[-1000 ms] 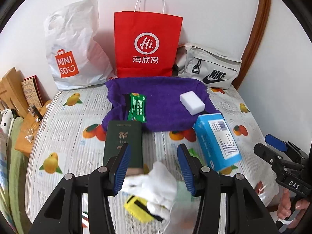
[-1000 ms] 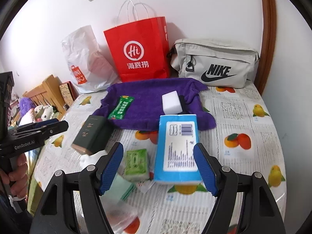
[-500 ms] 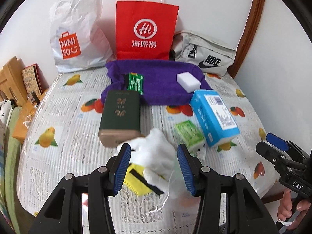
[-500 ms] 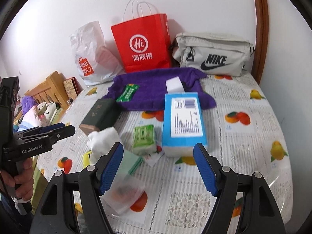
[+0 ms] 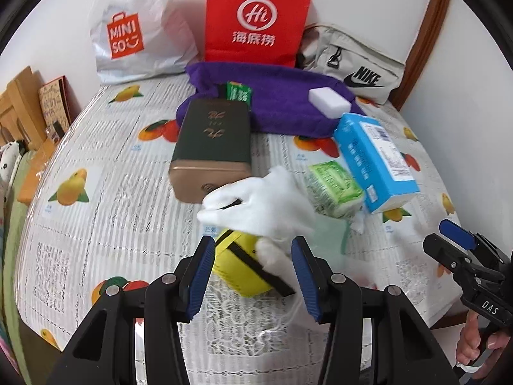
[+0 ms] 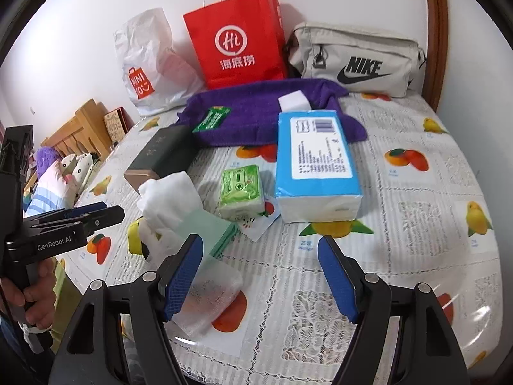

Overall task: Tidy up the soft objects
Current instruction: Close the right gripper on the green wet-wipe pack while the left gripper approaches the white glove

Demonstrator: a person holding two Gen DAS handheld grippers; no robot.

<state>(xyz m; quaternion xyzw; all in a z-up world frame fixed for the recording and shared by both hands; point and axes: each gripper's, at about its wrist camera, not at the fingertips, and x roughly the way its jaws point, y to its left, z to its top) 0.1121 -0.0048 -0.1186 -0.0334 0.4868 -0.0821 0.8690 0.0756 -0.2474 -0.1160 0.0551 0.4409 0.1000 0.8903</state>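
Note:
A white cloth glove (image 5: 259,205) lies crumpled on the table over a yellow sponge (image 5: 243,266); it also shows in the right wrist view (image 6: 170,199). My left gripper (image 5: 253,271) is open, its jaws either side of the sponge and glove's near end. My right gripper (image 6: 259,276) is open and empty above the table's front, with a clear plastic bag (image 6: 208,295) by its left finger. A purple towel (image 5: 275,102) at the back carries a white sponge block (image 5: 328,101) and a green packet (image 5: 239,91). A green tissue pack (image 6: 242,189) and blue tissue pack (image 6: 315,163) lie mid-table.
A dark green box (image 5: 213,141) lies left of centre. A red paper bag (image 5: 256,19), a white Miniso bag (image 5: 134,29) and a grey Nike bag (image 5: 352,67) stand against the back wall. Wooden furniture (image 6: 83,128) and soft toys (image 6: 54,173) are off the table's left edge.
Both grippers have pulled back toward the table's front edge. The glove and yellow sponge now sit between my left jaws; the blue pack is farther from my right gripper.

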